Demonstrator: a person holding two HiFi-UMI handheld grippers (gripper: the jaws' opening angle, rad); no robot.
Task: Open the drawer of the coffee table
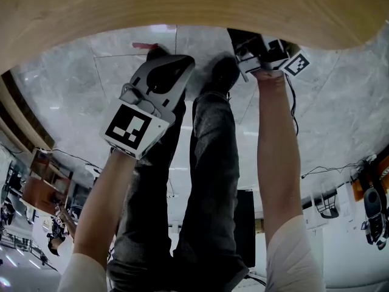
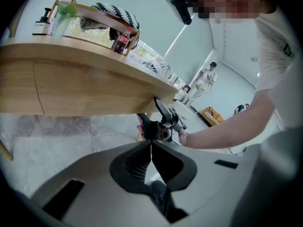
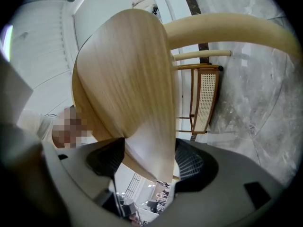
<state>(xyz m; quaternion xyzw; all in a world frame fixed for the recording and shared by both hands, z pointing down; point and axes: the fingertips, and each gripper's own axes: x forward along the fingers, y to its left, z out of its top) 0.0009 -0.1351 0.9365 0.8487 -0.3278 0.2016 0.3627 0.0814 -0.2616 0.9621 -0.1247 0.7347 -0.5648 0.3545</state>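
Right gripper (image 3: pixel 146 161) jaws clamp the lower lip of the pale curved wooden drawer front (image 3: pixel 128 79) (stiff, smooth, probably slick). Left gripper (image 2: pixel 151 144) jaws pressed together, empty. I'd pull straight.

"the desk (image 1: pixel 182 5)?"
"pale wood grain. the floor (image 1: pixel 67 96) is grey veined marble."
"left gripper (image 2: pixel 151 148)?"
"light grey, black fingers (image 2: pixel 132 164), and a black-and-white checked marker cube (image 1: pixel 130 128)."

No legible text or markings
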